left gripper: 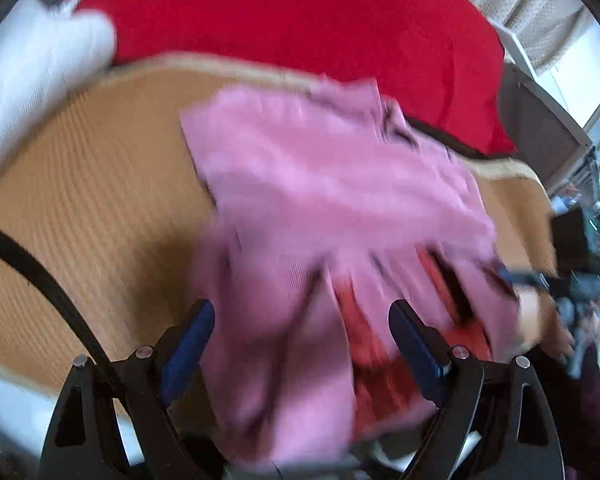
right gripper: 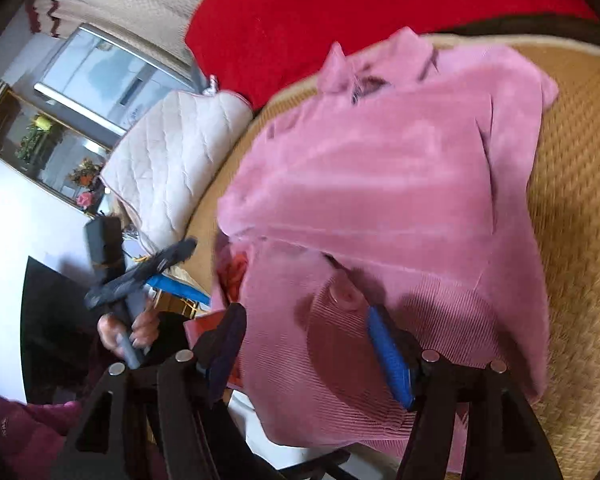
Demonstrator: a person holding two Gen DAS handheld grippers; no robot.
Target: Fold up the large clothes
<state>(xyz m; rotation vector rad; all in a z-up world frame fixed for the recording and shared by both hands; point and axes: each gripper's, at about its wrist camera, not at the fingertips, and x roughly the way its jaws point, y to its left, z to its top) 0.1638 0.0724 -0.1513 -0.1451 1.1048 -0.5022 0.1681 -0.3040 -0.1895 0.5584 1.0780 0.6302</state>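
cloth, woven matting and plastic surfaces.
the pink garment [right gripper: 380,184] is soft matt cloth, finely ribbed; the mat [left gripper: 84,200] beneath is tan, coarse and woven; the red blanket [left gripper: 300,16] is matt fabric; the white pad [right gripper: 172,152] is quilted; the gripper fingers [right gripper: 388,356] look like smooth blue plastic.

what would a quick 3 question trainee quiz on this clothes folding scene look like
1. True or false: the pink garment lies on a woven mat.
2. Multiple choice: the left gripper has its jaws (A) open with pink cloth between them, (B) shut on a red pillow, (C) out of view.
3. Fill in: behind the mat lies a large ___ cushion.

Key: 1 true. 2 A. 3 red. Also note that the right gripper is open over the garment's near edge, and a white quilted pad sits beside the mat.
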